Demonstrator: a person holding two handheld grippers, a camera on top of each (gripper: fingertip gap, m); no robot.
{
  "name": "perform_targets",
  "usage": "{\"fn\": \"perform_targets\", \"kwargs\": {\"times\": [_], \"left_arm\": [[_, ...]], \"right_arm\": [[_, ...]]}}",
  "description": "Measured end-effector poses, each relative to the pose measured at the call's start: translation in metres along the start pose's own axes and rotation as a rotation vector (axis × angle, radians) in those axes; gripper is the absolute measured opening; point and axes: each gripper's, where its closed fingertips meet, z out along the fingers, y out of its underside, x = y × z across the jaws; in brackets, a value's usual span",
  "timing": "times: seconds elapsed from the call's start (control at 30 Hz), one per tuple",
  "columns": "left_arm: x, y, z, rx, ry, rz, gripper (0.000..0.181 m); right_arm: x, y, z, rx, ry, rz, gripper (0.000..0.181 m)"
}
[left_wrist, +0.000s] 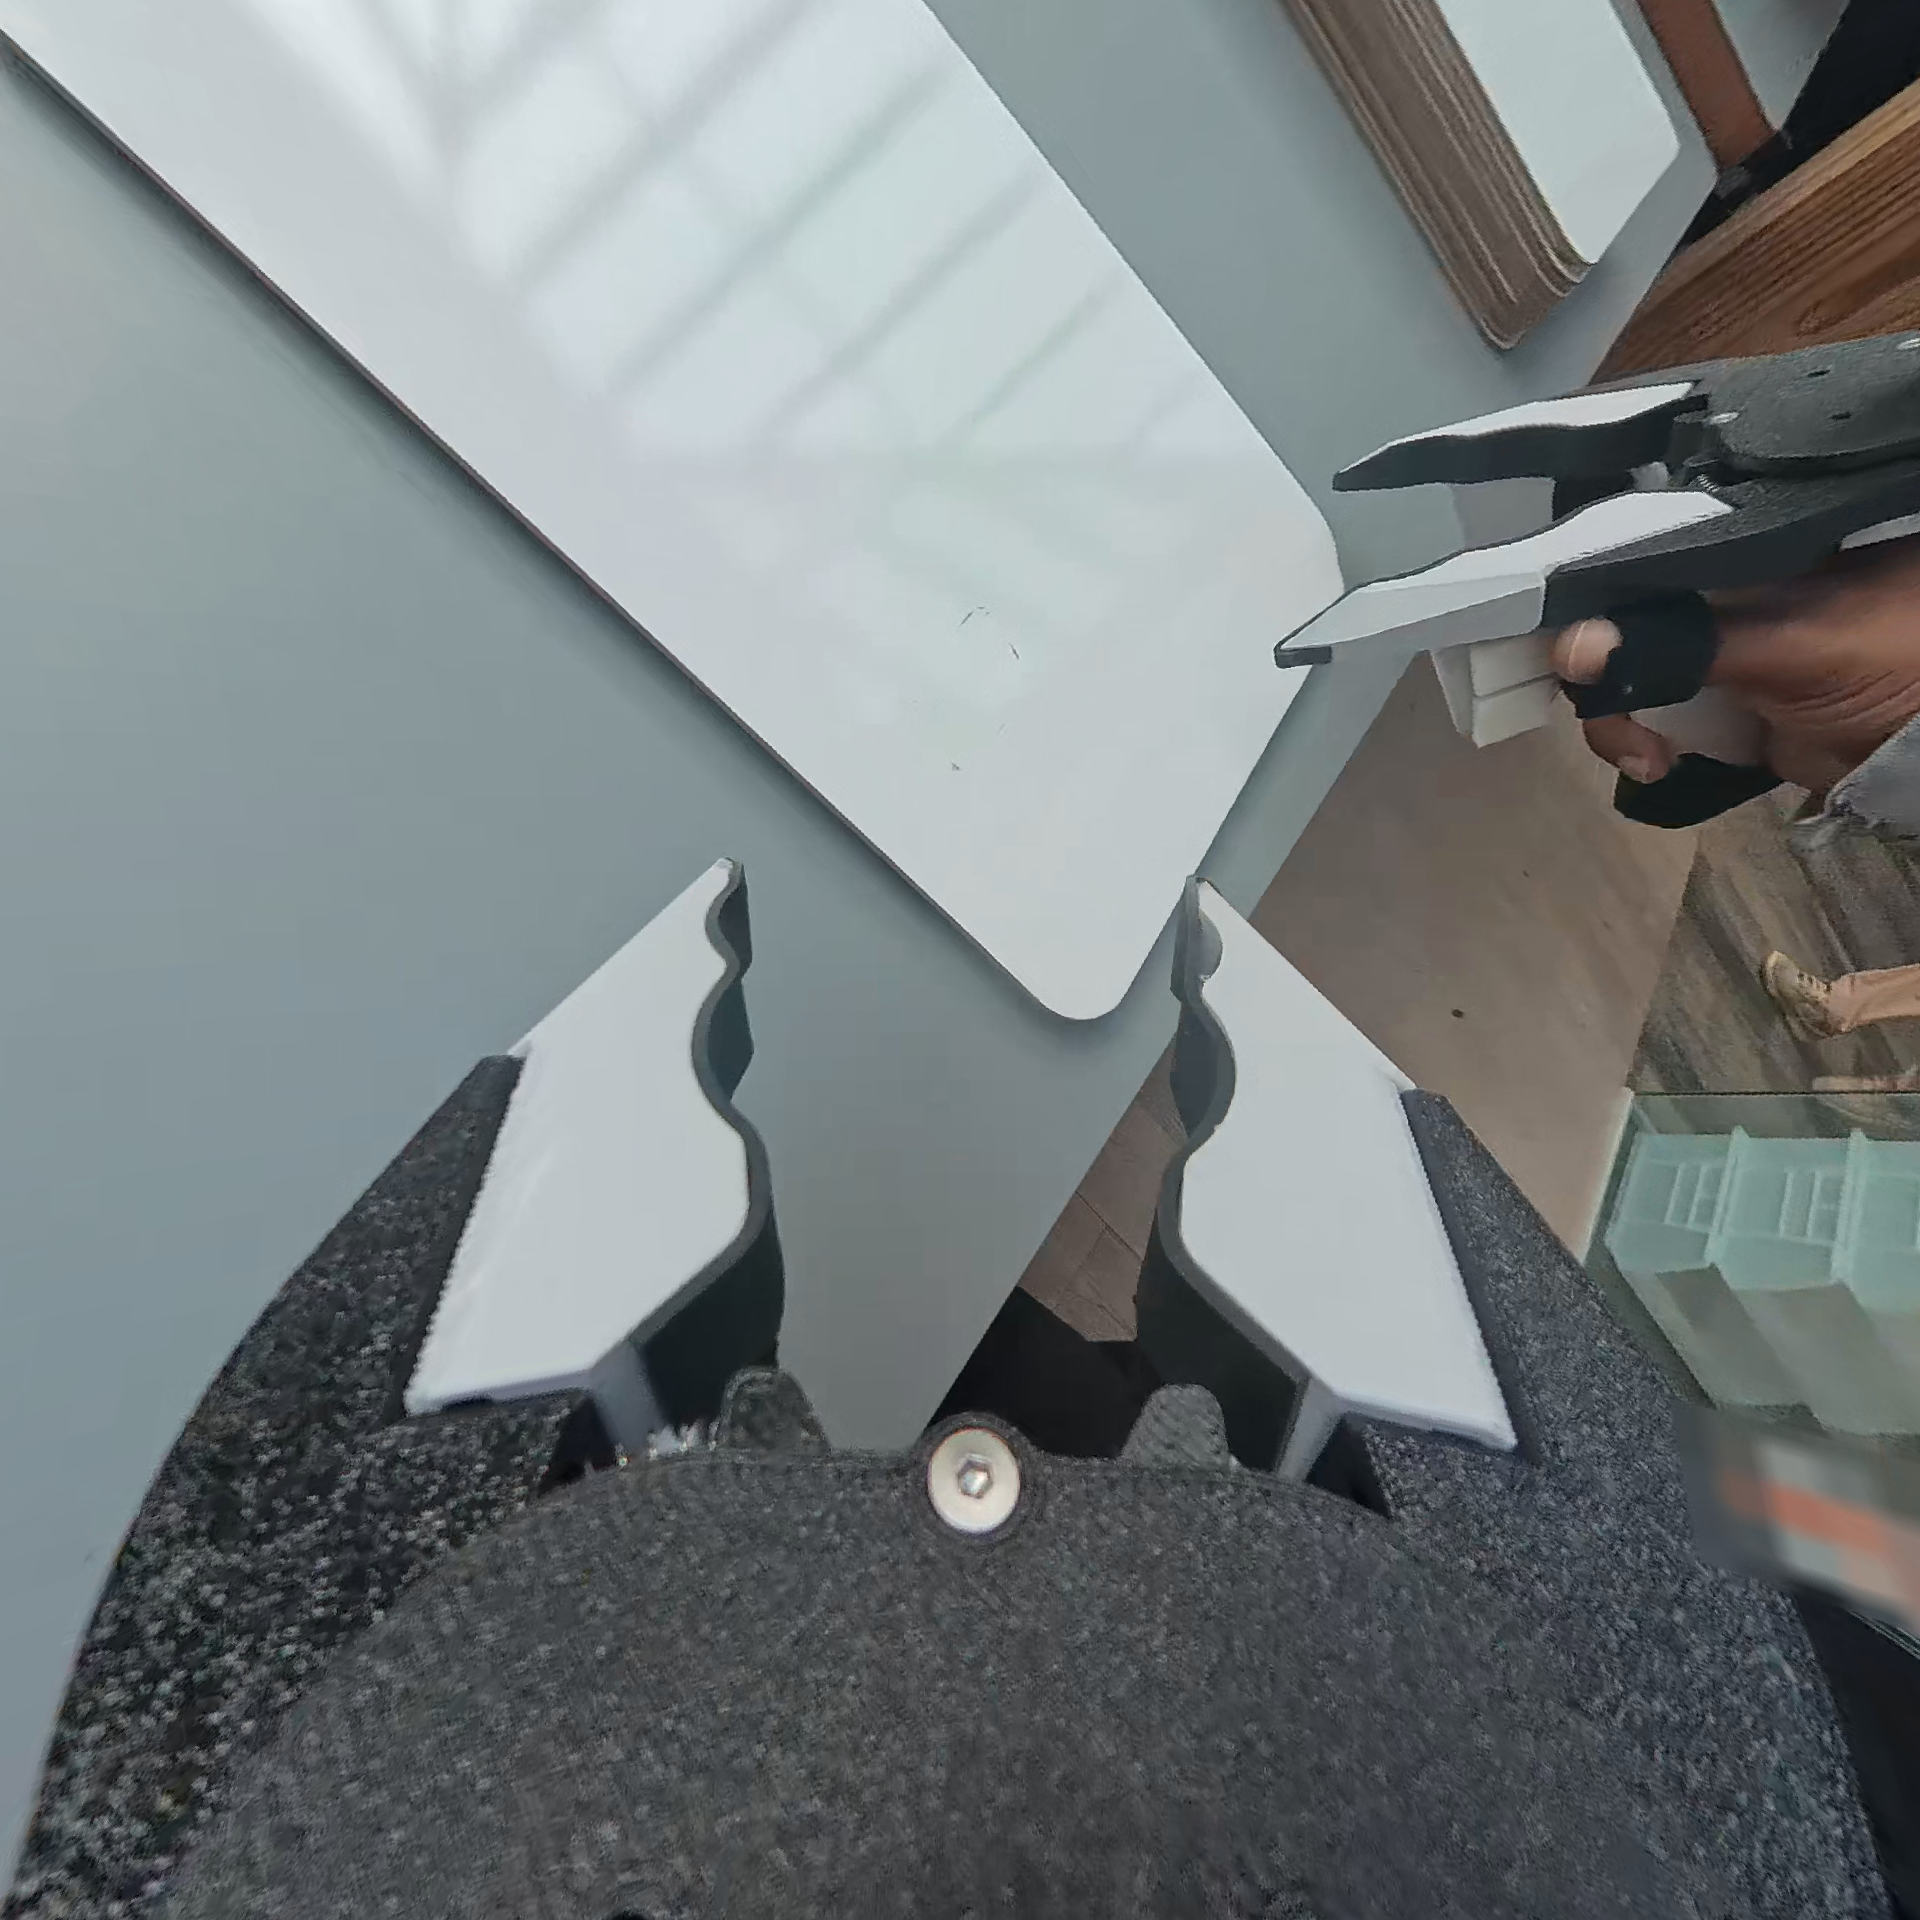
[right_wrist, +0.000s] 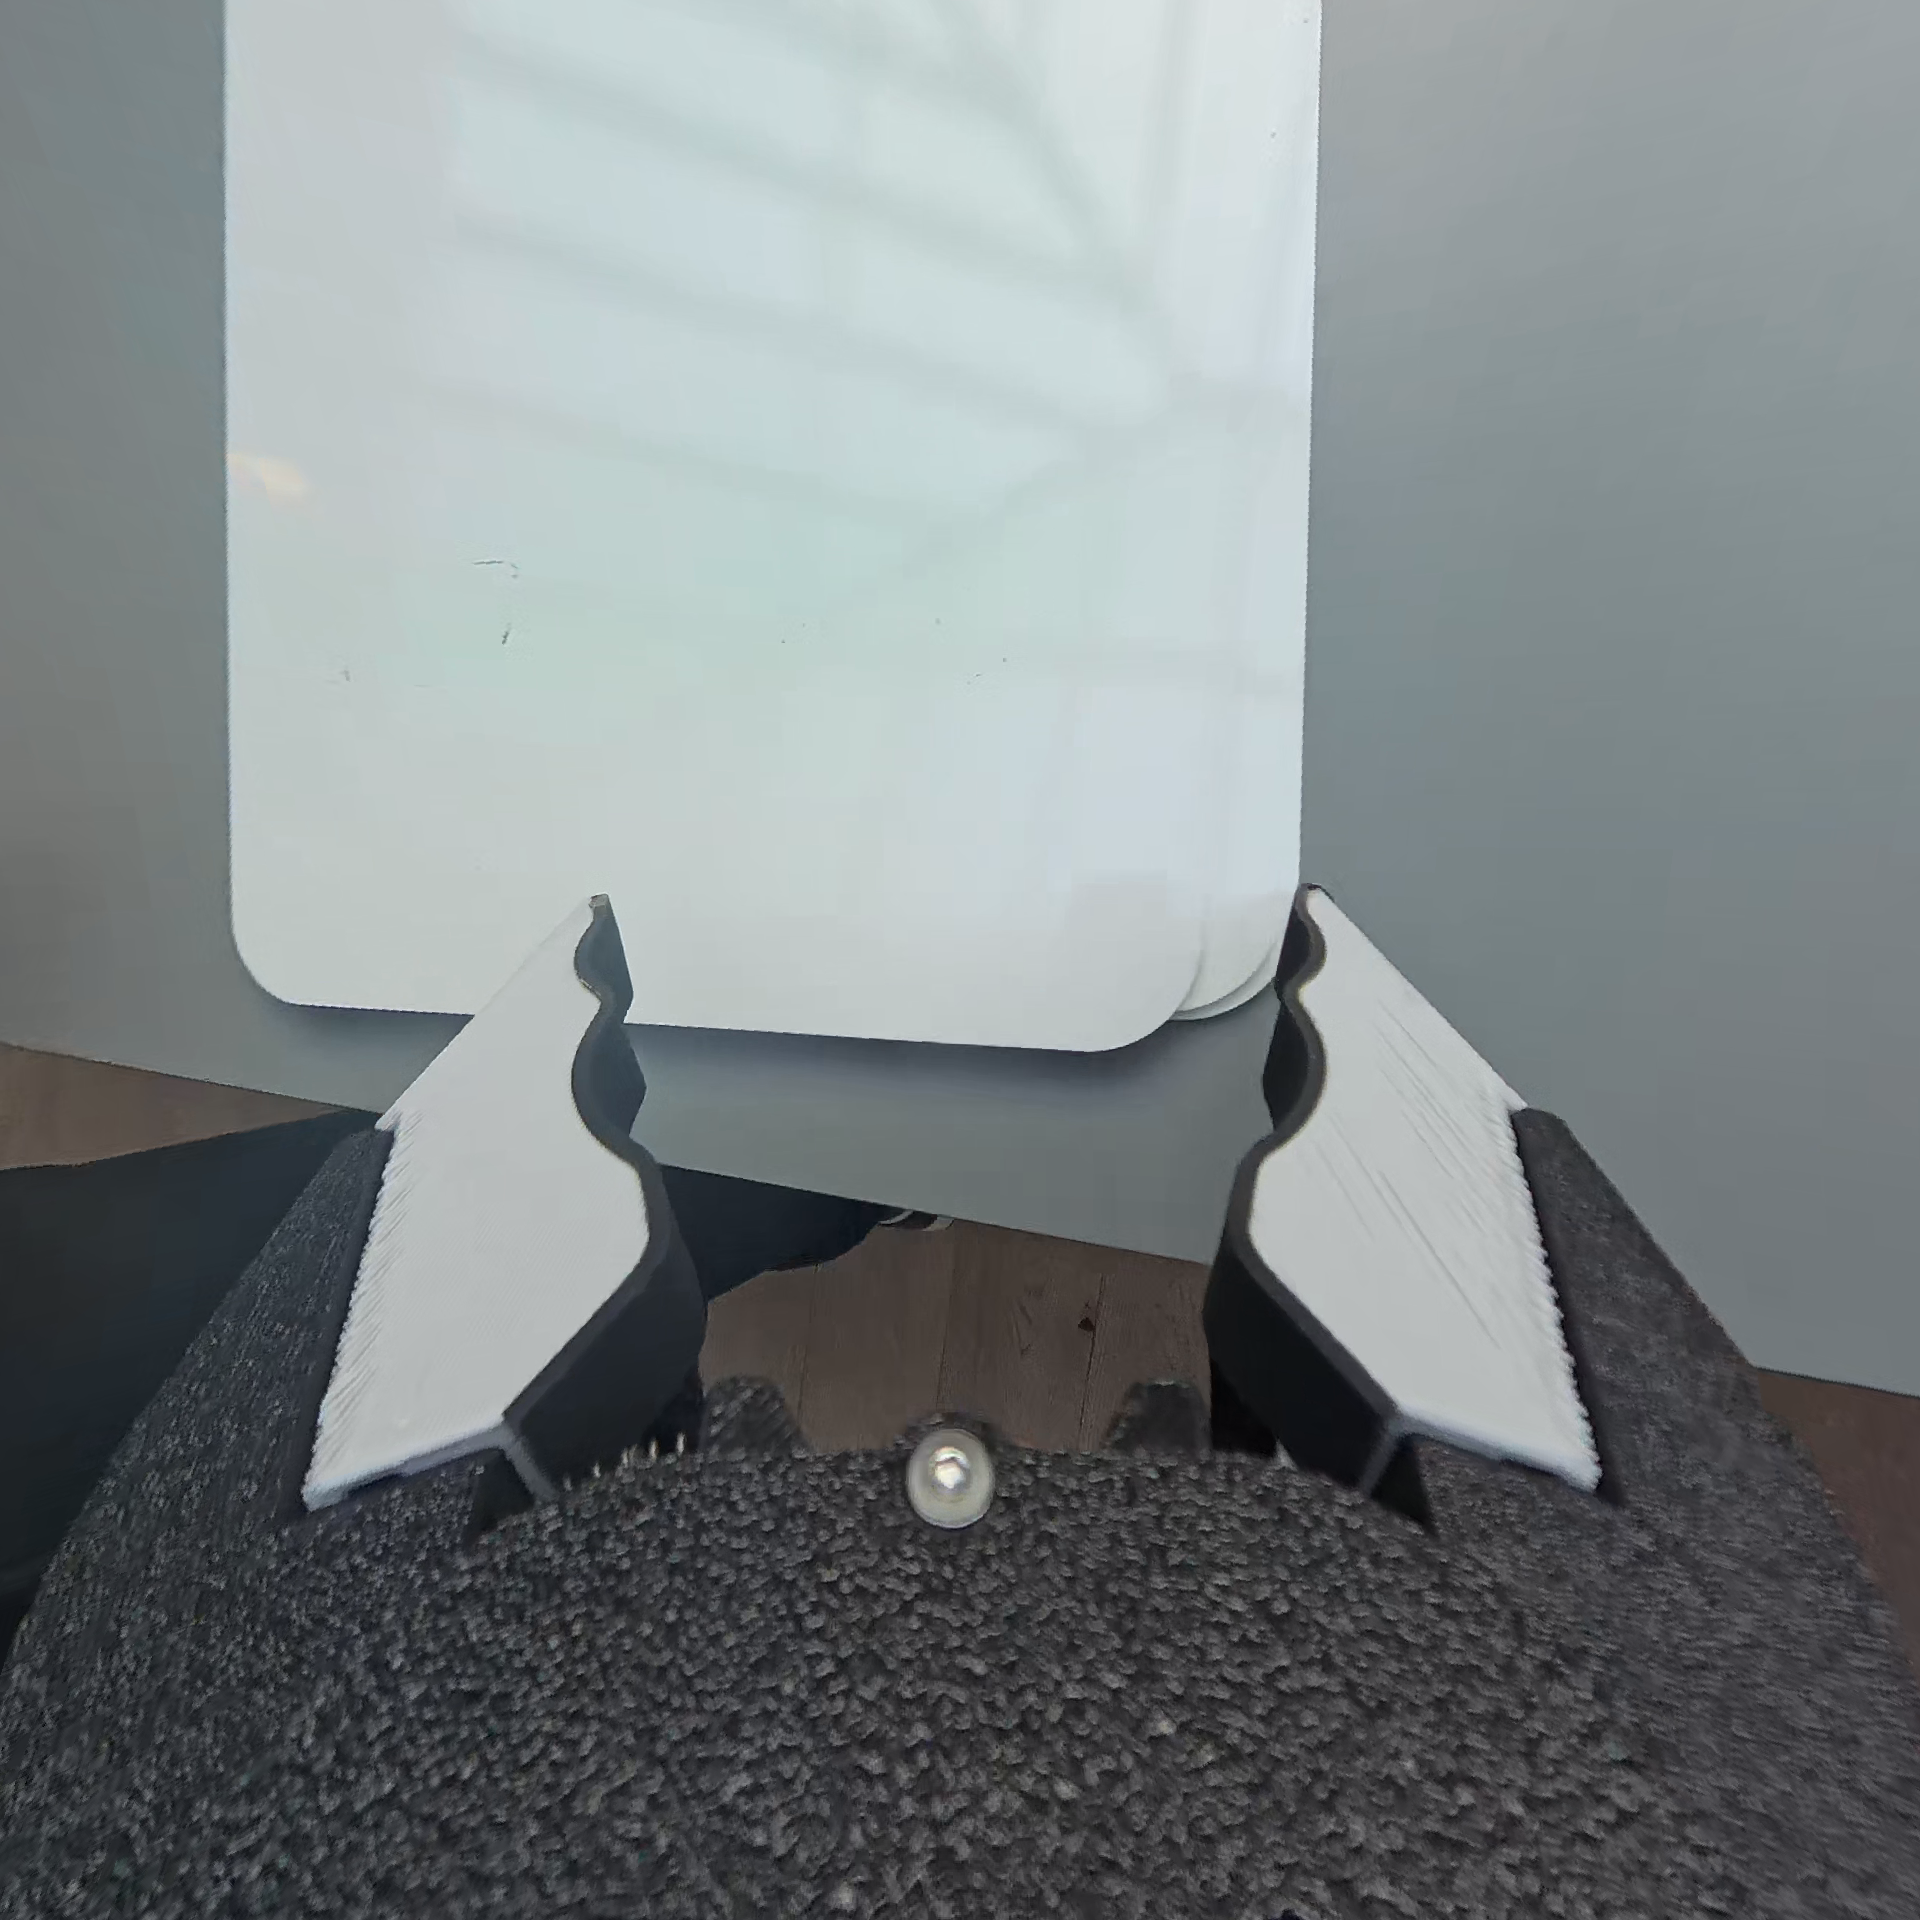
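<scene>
A white board with rounded corners (left_wrist: 727, 395) lies flat on a grey table (left_wrist: 208, 727). My left gripper (left_wrist: 961, 873) is open and empty, hovering above the board's near corner. The right gripper (left_wrist: 1320, 566) shows at the right of the left wrist view, held in a hand, open, just off the board's edge. In the right wrist view the board (right_wrist: 769, 468) lies straight ahead, and my right gripper (right_wrist: 956, 899) is open and empty over its near short edge. The board looks like a stack of thin sheets at its right corner.
The grey table's edge (right_wrist: 935, 1143) runs just below the board; wooden floor (right_wrist: 987, 1320) lies beyond it. A second white board on wood (left_wrist: 1538, 135) and a wooden surface (left_wrist: 1766, 260) are at the top right. A glass case (left_wrist: 1766, 1226) stands at the right.
</scene>
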Motion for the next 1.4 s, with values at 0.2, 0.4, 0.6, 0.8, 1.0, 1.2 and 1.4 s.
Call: {"fn": "perform_targets", "kwargs": {"times": [0.2,0.4,0.6,0.8,1.0,1.2,1.4], "left_arm": [[-0.021,-0.002,0.049,-0.046,-0.097,-0.091,0.086],[-0.021,-0.012,0.067,-0.019,-0.155,-0.159,0.078],[-0.012,-0.011,0.078,-0.046,-0.224,-0.152,0.074],[-0.002,-0.002,0.076,-0.073,-0.228,-0.178,0.076],[0.028,0.033,0.066,-0.092,-0.239,-0.178,0.071],[0.034,0.039,0.048,-0.015,-0.229,-0.251,0.076],[0.050,0.083,-0.005,0.152,-0.189,-0.480,0.069]], "right_arm": [[0.018,-0.018,0.021,-0.033,-0.053,-0.028,0.119],[0.014,-0.020,0.023,-0.043,-0.078,-0.043,0.119],[0.002,-0.015,0.017,-0.021,-0.145,0.002,0.117],[-0.007,0.007,0.001,-0.038,-0.193,0.029,0.116],[-0.011,0.049,-0.025,-0.049,-0.185,0.079,0.112],[-0.005,0.061,-0.036,-0.031,-0.207,0.122,0.106],[0.012,0.081,-0.041,-0.007,-0.345,0.387,0.095]]}}
